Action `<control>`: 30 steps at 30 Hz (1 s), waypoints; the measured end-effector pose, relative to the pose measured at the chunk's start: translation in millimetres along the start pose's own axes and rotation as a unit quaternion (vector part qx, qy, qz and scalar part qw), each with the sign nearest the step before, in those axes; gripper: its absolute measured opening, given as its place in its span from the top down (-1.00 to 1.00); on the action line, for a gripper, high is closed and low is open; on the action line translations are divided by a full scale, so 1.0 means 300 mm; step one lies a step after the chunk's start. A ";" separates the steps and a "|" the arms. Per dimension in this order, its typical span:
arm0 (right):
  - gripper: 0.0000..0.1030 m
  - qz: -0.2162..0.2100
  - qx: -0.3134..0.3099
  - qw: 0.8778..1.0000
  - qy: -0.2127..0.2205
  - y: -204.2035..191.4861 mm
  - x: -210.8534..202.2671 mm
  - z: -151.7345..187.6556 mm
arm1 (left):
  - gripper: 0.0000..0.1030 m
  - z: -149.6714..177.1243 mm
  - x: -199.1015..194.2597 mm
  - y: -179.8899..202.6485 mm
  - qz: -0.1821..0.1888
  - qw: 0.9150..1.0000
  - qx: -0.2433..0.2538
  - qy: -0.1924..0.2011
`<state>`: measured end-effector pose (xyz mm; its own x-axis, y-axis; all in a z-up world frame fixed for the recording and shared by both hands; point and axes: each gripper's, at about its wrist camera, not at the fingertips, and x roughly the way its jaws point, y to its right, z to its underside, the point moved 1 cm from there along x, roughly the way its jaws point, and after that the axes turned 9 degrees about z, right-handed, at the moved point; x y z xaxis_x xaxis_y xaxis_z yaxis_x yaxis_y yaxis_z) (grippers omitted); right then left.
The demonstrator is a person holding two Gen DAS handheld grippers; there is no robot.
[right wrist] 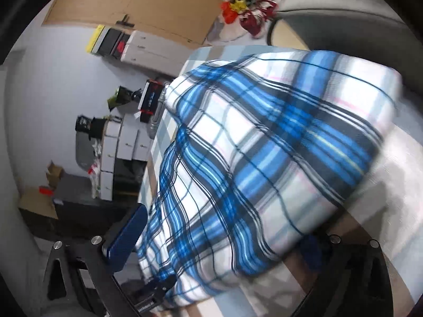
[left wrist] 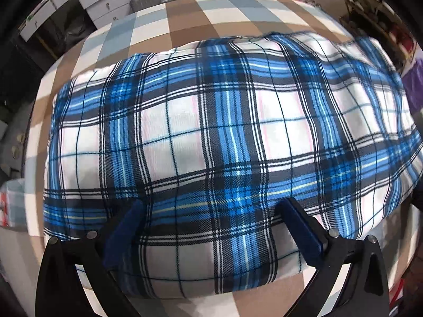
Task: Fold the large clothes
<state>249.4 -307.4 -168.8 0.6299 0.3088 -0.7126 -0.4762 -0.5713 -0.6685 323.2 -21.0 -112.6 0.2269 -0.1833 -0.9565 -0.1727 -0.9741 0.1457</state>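
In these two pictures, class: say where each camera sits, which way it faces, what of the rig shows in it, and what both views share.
Left wrist: sits on the left gripper, looking steeply down at the plaid cloth on the checked table cover; both blue fingers show, spread over the cloth.
Right wrist: sits on the right gripper, rolled sideways, looking along the cloth toward white drawers; its fingers stand wide, the far one partly hidden.
Shared: the plaid cloth, table cover and drawers.
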 end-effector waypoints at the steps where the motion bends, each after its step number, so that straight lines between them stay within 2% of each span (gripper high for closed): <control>1: -0.86 0.010 -0.003 1.000 0.004 -0.001 -0.003 0.004 | -0.99 0.003 -0.001 -0.005 0.005 1.000 -0.003 -0.003; 2: -0.40 0.022 -0.007 1.000 0.006 -0.005 0.001 0.002 | -0.99 0.008 -0.003 -0.009 0.009 1.000 -0.004 -0.007; 3: 0.27 0.033 -0.016 0.999 0.007 -0.010 0.009 0.001 | -0.99 0.014 -0.006 -0.011 0.012 1.000 -0.003 -0.008; 5: 0.80 0.048 -0.039 0.998 0.021 -0.013 0.017 -0.004 | -0.99 0.029 -0.010 -0.012 0.015 1.000 -0.002 -0.008; 8: 0.84 0.052 -0.103 0.992 0.047 -0.007 -0.038 0.019 | -0.99 0.069 -0.019 -0.003 0.024 1.000 -0.002 -0.010; 11: 0.86 0.073 -0.181 0.978 0.072 -0.034 -0.096 0.054 | -0.99 0.138 -0.026 0.028 0.029 0.999 0.019 -0.017; 15: 0.87 0.088 -0.246 0.962 0.076 -0.037 -0.193 0.092 | -0.99 0.260 -0.050 0.090 0.034 0.998 0.035 -0.027; 21: 0.87 0.125 -0.315 0.933 0.121 -0.065 -0.360 0.194 | -0.99 0.481 -0.100 0.230 0.040 0.996 0.077 0.008; 26: 0.86 0.099 -0.310 0.933 0.153 -0.120 -0.398 0.278 | -0.99 0.546 -0.115 0.247 0.042 0.995 0.082 0.044; 30: 0.76 0.051 -0.275 0.948 0.155 -0.121 -0.361 0.303 | -0.98 0.560 -0.120 0.215 0.062 0.992 0.093 0.052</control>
<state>142.7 -250.9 -86.6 0.7878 0.0411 -0.6146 -0.2064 -0.9225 -0.3262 142.7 -55.1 -111.3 0.2890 -0.3226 -0.9013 -0.3766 -0.9039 0.2028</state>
